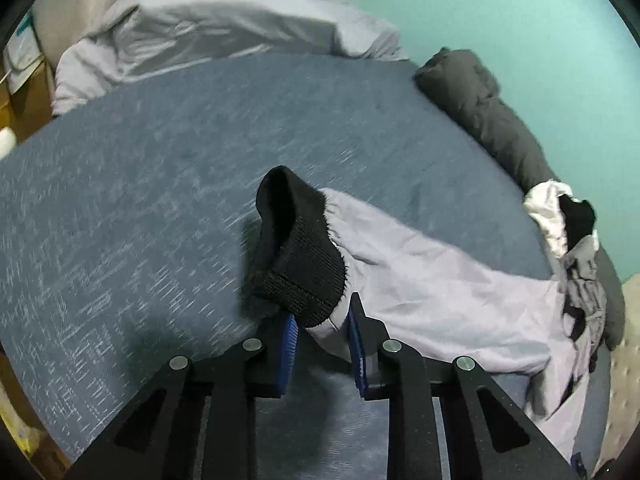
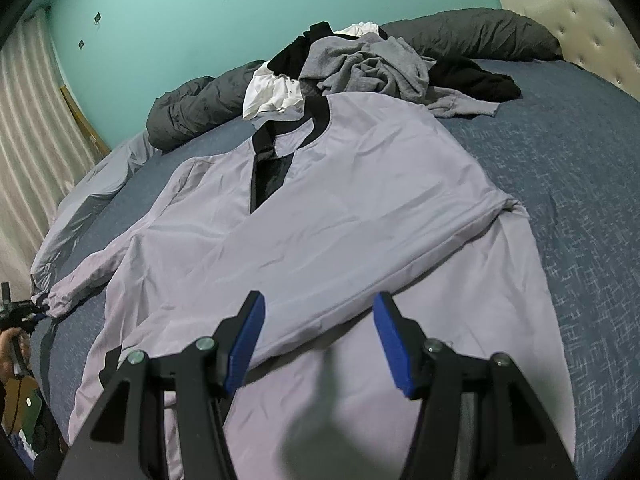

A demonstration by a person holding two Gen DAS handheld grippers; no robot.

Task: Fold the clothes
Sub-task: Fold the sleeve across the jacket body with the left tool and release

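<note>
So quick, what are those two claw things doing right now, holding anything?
Left gripper: closed on the black cuff of the lilac shirt's sleeve.
Right gripper: open, holding nothing, above the shirt.

Place: I am looking into a home bedroom.
Bed: a blue patterned bedsheet [image 2: 580, 168] fills both of my views.
Bedding: a rolled dark grey duvet [image 2: 472, 34] lies at 12 o'clock; a pale grey quilt [image 1: 224, 28] is bunched at 11 o'clock in my left view.
Headboard: cream, tufted [image 2: 580, 20], at 1 o'clock.
Wall: painted teal [image 2: 240, 12].
Curtain: pale, striped [image 2: 28, 128], at 9 o'clock.
Laundry: a pile of clothes [image 2: 360, 64] sits on the bed.
</note>
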